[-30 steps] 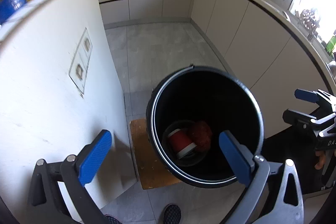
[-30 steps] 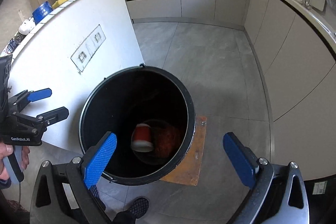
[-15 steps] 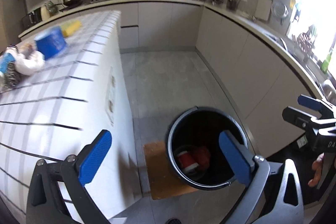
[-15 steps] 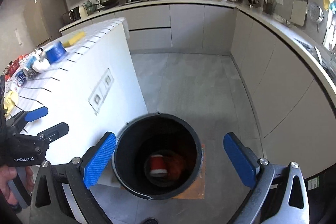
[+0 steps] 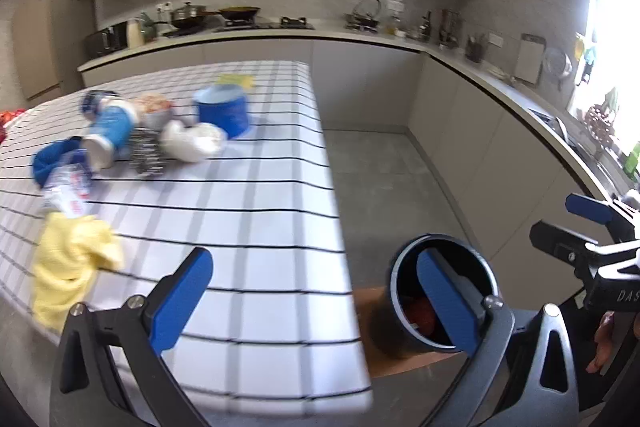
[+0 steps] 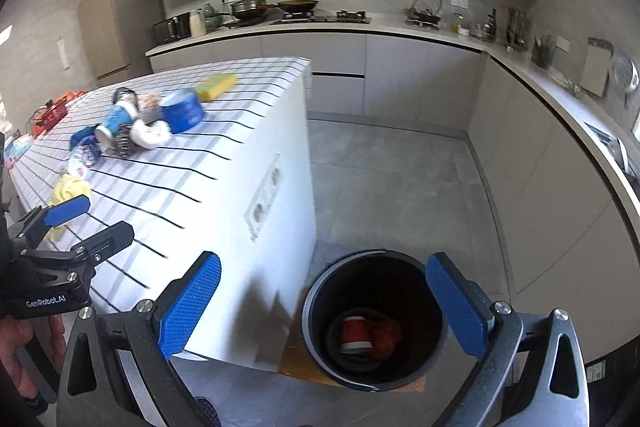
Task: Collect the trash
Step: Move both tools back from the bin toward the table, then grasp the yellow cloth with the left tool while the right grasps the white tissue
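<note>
Trash (image 5: 120, 139) sits in a pile on the white surface (image 5: 248, 187), waiting. Both tongs, left tongs (image 5: 316, 303) and right tongs (image 6: 324, 311), are wide open and hold nothing, and the bin (image 6: 374, 323) stands on the floor close by for easy drops.

Right gripper (image 6: 322, 301) jaws wide apart, nothing between the blue pads (image 6: 190, 301), hanging above the floor by the island end. Black bin (image 6: 374, 321) sits on the floor on a brown mat (image 6: 294, 363), just beside the white island (image 6: 224, 195); inside it a red cup (image 6: 355, 334) on its side, touching a reddish-orange wad (image 6: 386, 335). Left gripper (image 6: 86, 223) at frame left over the counter edge, jaws apart, held empty. On the striped island top: yellow cloth (image 6: 68, 189), blue tub (image 6: 182, 111), yellow sponge (image 6: 216, 85), white crumpled wad (image 6: 150, 135), blue-white bottle (image 6: 114, 125) lying down.
</note>
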`<control>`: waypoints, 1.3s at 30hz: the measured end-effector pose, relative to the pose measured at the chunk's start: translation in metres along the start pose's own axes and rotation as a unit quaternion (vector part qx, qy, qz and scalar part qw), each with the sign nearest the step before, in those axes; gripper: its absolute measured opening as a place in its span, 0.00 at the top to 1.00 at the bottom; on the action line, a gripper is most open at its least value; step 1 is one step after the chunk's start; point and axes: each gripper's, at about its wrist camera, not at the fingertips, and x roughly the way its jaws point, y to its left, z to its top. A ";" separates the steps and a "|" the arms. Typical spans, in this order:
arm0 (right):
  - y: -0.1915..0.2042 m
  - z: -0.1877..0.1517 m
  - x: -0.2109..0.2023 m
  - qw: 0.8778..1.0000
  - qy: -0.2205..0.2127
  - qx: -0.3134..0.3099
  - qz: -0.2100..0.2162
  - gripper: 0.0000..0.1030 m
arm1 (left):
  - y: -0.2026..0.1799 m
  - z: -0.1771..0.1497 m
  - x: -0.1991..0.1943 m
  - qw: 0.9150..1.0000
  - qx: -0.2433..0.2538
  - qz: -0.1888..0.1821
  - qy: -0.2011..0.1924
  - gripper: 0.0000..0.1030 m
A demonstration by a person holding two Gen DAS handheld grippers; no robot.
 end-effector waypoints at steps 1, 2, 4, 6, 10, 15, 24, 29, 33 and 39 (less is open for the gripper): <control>0.007 0.002 -0.002 1.000 -0.002 -0.003 0.002 0.00 | 0.006 -0.001 -0.004 1.000 -0.001 0.003 -0.001 0.00; 0.017 0.004 -0.004 1.000 -0.004 -0.006 0.005 0.00 | 0.017 -0.002 -0.011 1.000 -0.004 0.012 -0.005 0.00; 0.036 0.008 -0.006 1.000 -0.008 -0.011 0.016 0.00 | 0.031 -0.003 -0.020 1.000 -0.008 0.024 -0.010 0.00; 0.050 0.011 -0.009 0.999 -0.014 -0.016 0.024 0.00 | 0.051 -0.005 -0.029 0.999 -0.017 0.043 -0.017 0.00; 0.082 0.017 -0.012 0.998 -0.023 -0.026 0.047 0.00 | 0.090 -0.010 -0.042 0.996 -0.041 0.071 -0.030 0.00; 0.117 0.024 -0.012 0.997 -0.034 -0.039 0.065 0.00 | 0.141 -0.016 -0.045 0.991 -0.070 0.104 -0.042 0.00; 0.158 0.033 0.013 0.996 -0.028 -0.044 0.075 0.00 | 0.190 -0.027 -0.010 0.989 -0.098 0.113 -0.018 0.11; 0.171 0.036 0.031 0.996 -0.017 -0.047 0.077 0.00 | 0.198 -0.028 0.013 0.989 -0.098 0.110 0.002 0.18; 0.179 0.042 0.049 0.996 -0.008 -0.043 0.077 0.00 | 0.207 -0.024 0.025 0.990 -0.098 0.105 0.011 0.26; 0.195 0.053 0.077 0.996 0.001 -0.042 0.080 0.00 | 0.218 -0.012 0.040 0.991 -0.094 0.089 0.018 0.40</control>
